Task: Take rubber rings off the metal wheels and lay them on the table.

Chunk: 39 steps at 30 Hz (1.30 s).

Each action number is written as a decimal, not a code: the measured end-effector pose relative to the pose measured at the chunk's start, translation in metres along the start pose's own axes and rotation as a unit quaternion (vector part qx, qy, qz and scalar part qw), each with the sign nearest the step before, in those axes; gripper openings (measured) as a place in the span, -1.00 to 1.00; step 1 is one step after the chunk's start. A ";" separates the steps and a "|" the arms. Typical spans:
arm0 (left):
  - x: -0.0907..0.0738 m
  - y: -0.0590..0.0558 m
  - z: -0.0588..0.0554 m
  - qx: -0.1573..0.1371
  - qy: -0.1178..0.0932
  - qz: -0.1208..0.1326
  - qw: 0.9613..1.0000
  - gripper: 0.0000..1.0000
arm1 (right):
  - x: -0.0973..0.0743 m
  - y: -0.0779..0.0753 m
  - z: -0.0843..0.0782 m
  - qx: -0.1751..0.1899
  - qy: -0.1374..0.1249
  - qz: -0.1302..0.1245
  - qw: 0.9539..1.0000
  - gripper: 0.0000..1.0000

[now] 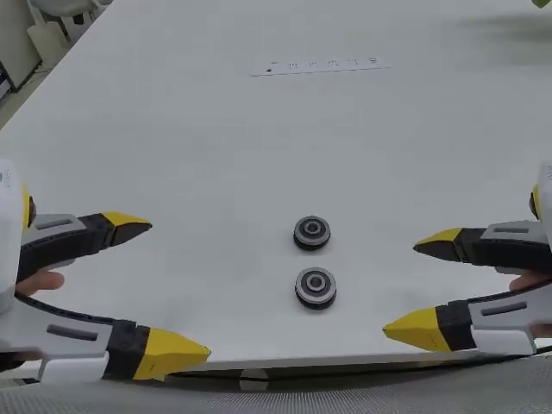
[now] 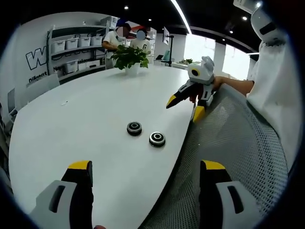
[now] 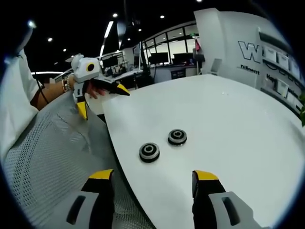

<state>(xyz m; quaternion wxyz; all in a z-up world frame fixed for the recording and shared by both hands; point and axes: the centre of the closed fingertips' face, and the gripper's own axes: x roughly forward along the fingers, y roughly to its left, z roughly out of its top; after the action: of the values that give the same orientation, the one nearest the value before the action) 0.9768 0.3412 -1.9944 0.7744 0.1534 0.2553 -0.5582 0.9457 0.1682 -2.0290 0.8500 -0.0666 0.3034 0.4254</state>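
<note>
- White table [image 1: 259,129]: broad, plain top, curved near edge.
- Left gripper [image 1: 178,289]: over the near-left part of the table. Jaws spread wide, nothing between them. Yellow tips point inward toward the wheels, well apart from them.
- Right gripper [image 1: 401,287]: over the near-right part. Jaws equally wide, nothing held.
- Far wheel [image 1: 311,233] and near wheel [image 1: 316,287]: metal, lying flat close to the front edge, between the two grippers. One sits just behind the other, not touching.
- Rubber rings [image 1: 316,304]: a dark band seated around each wheel's rim.
</note>
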 end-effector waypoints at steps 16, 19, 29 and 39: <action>0.014 -0.011 0.048 0.057 -0.021 -0.031 0.998 0.86 | 0.003 -0.003 0.040 -0.042 -0.021 0.010 0.999 0.15; 0.020 -0.010 0.050 0.062 -0.022 -0.036 0.997 0.86 | 0.007 -0.003 0.040 -0.043 -0.021 0.016 0.999 0.14; 0.039 -0.011 0.062 0.078 -0.026 -0.061 0.995 0.83 | 0.020 0.003 0.033 -0.058 0.000 0.040 0.998 0.09; 0.053 -0.010 0.078 0.098 -0.045 -0.071 0.992 0.78 | 0.030 0.005 0.041 -0.098 0.025 0.054 0.993 0.05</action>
<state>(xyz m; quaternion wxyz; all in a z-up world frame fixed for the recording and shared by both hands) 0.9981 0.2550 -1.9598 0.7247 0.1850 0.1742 -0.6404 0.9741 0.2066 -2.0125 0.8075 -0.1436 0.2848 0.4961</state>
